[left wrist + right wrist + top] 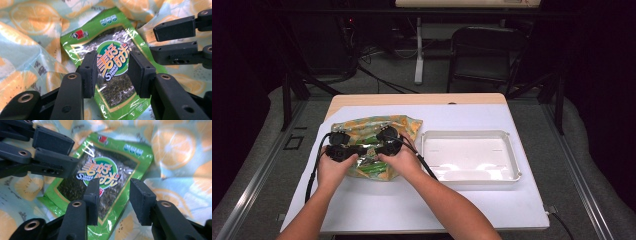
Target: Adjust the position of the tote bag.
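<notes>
So I've got both tools hovering over the green seaweed snack packet [110,62], which is lying on the citrus-print bag [27,45] on the left side of the counter [412,200]. My left tool [112,70] is released, jaws spread with the packet's round logo showing between them, nothing pinched. Same for my right tool [113,195]: jaws apart, aimed at the packet's lower half, not holding anything. The two tools are pretty much nose to nose; each one shows up in the other's camera.

Progress-wise I'd say I'm near the start. The packet is lying on top of the bag and hasn't been grabbed, and the white tray [512,150] to the right sits bare. My guess is what's left is pinching the packet, lifting it off the bag, and carrying it over to the tray.
</notes>
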`<state>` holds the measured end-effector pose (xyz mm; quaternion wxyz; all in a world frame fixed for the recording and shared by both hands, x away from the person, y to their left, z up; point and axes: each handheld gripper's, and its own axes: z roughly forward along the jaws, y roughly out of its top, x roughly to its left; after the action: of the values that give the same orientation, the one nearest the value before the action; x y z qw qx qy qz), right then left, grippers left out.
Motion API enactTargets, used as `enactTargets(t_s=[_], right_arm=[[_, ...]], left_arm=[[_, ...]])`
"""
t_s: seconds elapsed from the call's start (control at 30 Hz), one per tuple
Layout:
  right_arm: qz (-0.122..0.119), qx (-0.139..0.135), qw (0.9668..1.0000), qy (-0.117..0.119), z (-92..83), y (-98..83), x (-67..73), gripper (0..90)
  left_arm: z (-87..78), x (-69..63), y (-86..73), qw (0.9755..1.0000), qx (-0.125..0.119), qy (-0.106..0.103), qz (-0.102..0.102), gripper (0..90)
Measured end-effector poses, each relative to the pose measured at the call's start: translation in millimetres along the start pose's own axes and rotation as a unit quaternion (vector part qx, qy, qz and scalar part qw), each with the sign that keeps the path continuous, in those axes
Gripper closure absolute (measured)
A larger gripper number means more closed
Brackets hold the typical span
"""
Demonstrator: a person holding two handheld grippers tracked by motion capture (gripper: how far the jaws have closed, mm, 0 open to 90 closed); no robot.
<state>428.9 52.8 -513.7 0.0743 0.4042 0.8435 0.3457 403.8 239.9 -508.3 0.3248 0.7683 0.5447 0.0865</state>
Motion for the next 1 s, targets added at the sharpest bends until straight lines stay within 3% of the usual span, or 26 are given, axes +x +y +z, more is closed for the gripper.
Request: enactTargets(t_s=[0.33,0.73,1.0], right_arm=[[0.036,0.040,0.9985,0.012,9.4,-1.8,-8.9,57.9],[0.043,0.071,0.9965,0.013,16.5,-5.0,-8.3,54.0],[0.034,0.062,0.9975,0.000,13.2,-4.0,-10.7,67.9]], left_arm=[[8.2,11.6,-6.6,0.9990,0.015,-0.010,-0.040,55.4],[9.8,12.5,-8.2,0.9987,0.035,-0.002,-0.038,51.0],[12.0,12.6,-9.5,0.9986,0.037,0.005,-0.038,51.2]])
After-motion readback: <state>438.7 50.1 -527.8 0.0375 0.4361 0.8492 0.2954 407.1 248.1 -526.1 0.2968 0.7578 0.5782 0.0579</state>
